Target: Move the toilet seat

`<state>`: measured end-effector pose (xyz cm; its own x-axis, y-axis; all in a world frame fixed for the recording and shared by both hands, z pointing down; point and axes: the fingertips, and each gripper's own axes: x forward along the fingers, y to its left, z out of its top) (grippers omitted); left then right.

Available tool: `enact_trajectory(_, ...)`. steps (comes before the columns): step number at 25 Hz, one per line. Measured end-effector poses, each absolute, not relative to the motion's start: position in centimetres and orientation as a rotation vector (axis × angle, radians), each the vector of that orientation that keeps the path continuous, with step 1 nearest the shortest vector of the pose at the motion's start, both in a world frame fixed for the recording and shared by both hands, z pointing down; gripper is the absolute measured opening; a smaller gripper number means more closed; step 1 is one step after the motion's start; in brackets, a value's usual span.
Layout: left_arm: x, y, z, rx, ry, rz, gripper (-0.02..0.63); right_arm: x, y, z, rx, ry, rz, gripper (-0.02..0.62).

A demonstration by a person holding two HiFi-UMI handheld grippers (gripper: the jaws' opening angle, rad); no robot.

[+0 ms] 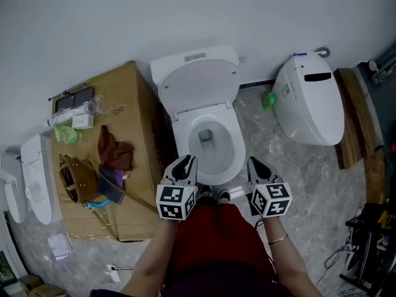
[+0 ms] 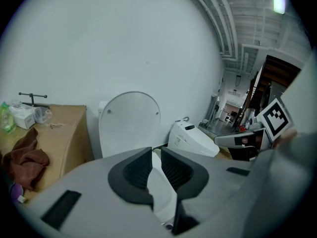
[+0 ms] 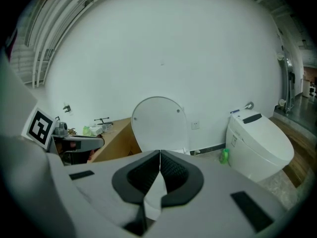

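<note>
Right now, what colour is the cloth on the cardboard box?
Reddish-brown cloth; best in the head view.

At my twelve o'clock the white toilet seat (image 1: 198,82) stands raised, leaning back against the tank (image 1: 159,70). Its smooth oval underside, with two small bumpers (image 1: 236,70), faces me. Below it the white ring (image 1: 184,135) lies flat around the open bowl (image 1: 210,144).
</note>
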<state>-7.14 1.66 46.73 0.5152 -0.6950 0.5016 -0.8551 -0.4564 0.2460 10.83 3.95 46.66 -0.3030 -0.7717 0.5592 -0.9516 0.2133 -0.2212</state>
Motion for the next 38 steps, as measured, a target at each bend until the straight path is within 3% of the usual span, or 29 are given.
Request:
enact_trajectory(18,-8.7,0.4,60.8,1.973,-1.287,0.649,0.034,12.1,1.2,60.9,1.397,-1.994,0.980,0.017)
enact_trajectory(31,-9.9,2.5,70.7,1.728,-1.264,0.691,0.089,12.7,2.0,71.0,1.262,-1.823,1.163,0.020)
enact_trajectory(38,-10.7,3.2,75.2,1.657,-1.258,0.742,0.106,13.9,2.5,75.3,1.232,-1.742,1.223,0.114)
